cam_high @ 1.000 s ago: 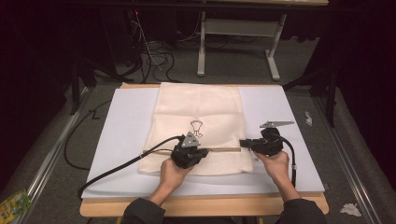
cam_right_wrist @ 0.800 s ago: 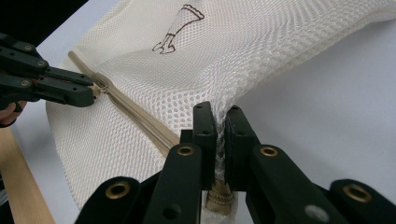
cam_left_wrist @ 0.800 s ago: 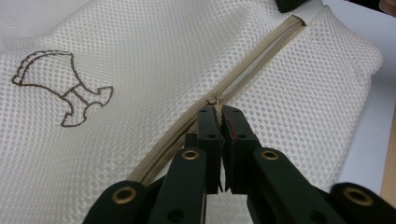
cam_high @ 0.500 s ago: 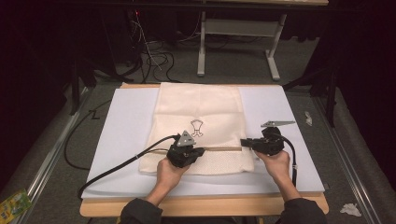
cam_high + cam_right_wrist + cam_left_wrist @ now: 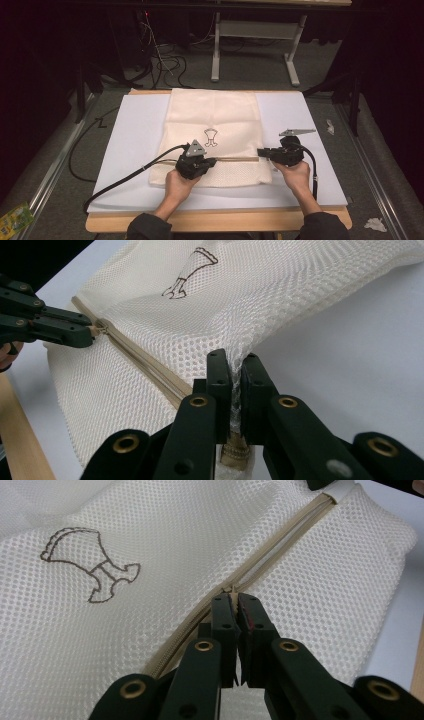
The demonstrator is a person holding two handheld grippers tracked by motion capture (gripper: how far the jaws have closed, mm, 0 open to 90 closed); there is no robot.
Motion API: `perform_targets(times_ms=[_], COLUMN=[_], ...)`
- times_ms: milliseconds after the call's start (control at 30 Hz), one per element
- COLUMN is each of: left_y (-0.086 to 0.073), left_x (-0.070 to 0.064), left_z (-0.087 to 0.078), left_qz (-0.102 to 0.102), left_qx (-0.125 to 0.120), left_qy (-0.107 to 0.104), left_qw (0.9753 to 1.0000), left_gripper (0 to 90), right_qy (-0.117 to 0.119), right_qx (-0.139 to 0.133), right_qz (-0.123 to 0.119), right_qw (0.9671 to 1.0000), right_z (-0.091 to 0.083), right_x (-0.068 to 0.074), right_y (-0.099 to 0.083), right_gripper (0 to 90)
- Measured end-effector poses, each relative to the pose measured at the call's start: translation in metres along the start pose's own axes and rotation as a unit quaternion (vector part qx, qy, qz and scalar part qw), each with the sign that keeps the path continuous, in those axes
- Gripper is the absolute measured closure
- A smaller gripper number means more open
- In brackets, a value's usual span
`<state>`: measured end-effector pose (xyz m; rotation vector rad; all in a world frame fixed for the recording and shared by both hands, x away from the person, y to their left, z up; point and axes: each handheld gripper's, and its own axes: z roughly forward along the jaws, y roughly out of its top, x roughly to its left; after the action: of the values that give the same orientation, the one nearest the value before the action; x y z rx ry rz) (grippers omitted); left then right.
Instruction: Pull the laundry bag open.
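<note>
A cream mesh laundry bag (image 5: 215, 115) with a small brown emblem (image 5: 211, 137) lies flat on the white sheet (image 5: 135, 130). A tan zipper (image 5: 237, 159) runs across its near end. My left gripper (image 5: 214, 161) is shut on the zipper pull (image 5: 229, 589), and the zipper (image 5: 280, 550) stretches away ahead of its jaws. At the bag's right edge, by the zipper's end, my right gripper (image 5: 260, 151) is shut on a fold of mesh (image 5: 235, 367). The right gripper view shows the left gripper (image 5: 87, 335) farther along the zipper (image 5: 145, 365).
The white sheet covers a wooden table whose front edge (image 5: 215, 220) shows below the hands. A black cable (image 5: 125, 175) trails left off the table. On the floor are cables (image 5: 165, 60), a metal frame (image 5: 250, 30), a green packet (image 5: 15, 217) and crumpled paper (image 5: 375, 224).
My left gripper has slid a little to the left along the zipper with the pull in it. The right gripper has stayed at the bag's right edge.
</note>
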<state>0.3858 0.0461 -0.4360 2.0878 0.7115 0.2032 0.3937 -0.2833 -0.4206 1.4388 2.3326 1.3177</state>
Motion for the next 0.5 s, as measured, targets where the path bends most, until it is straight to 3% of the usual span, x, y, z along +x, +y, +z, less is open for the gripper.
perform_targets(times_ms=[500], left_y=[-0.0019], left_x=[0.0028], left_z=[-0.0041], left_qz=[-0.002], left_qx=[0.000], left_qy=[-0.003], left_qw=[1.0000], left_gripper=[87.1], right_qy=[-0.001], right_qx=[0.000], right_qz=[-0.003], right_qw=[1.0000], right_z=[0.0002], right_x=[0.0006], right_y=[0.0004], right_gripper=[86.5])
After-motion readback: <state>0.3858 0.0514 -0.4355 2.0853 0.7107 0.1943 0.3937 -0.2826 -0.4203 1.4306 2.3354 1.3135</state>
